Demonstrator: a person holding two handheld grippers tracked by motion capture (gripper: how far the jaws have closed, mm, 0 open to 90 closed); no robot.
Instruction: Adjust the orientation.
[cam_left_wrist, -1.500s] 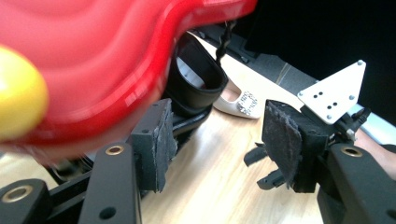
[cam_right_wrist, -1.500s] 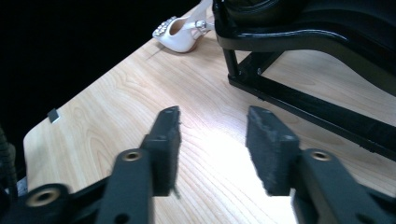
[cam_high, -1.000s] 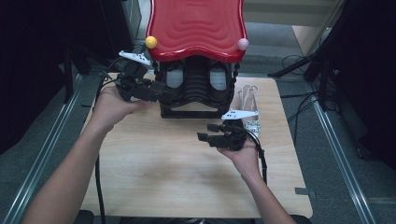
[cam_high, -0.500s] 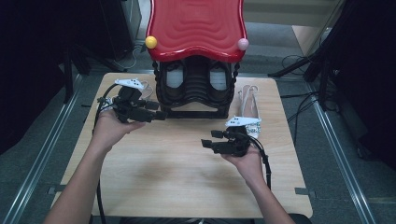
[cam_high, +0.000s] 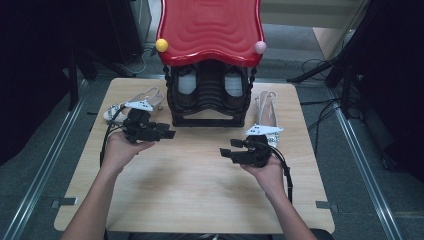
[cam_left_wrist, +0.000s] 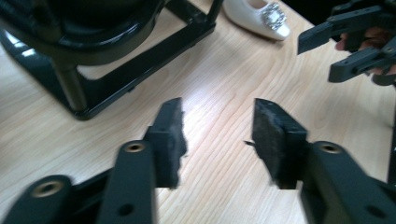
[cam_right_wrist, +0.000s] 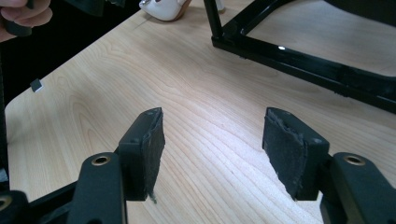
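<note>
On the desk (cam_high: 200, 200), a black shoe rack (cam_high: 210, 100) with a red wavy top stands at the far middle, and one white slingback shoe lies on each side of it. The left shoe (cam_high: 131, 102) rests on its side just behind the left gripper (cam_high: 167, 132); the right shoe (cam_high: 265, 112) lies heel away, toe just behind the right gripper (cam_high: 227, 152). Placement suggests a pair laid out for the rack's shelves, each shoe within reach of its own hand. The left gripper's jaws have just been closing and stand partly apart with nothing between them, only bare wood. The right gripper is likewise open and empty. Both point inward over the bare desk. The right shoe has a sparkling buckle (cam_left_wrist: 274, 16) on its pointed toe and thin straps.
</note>
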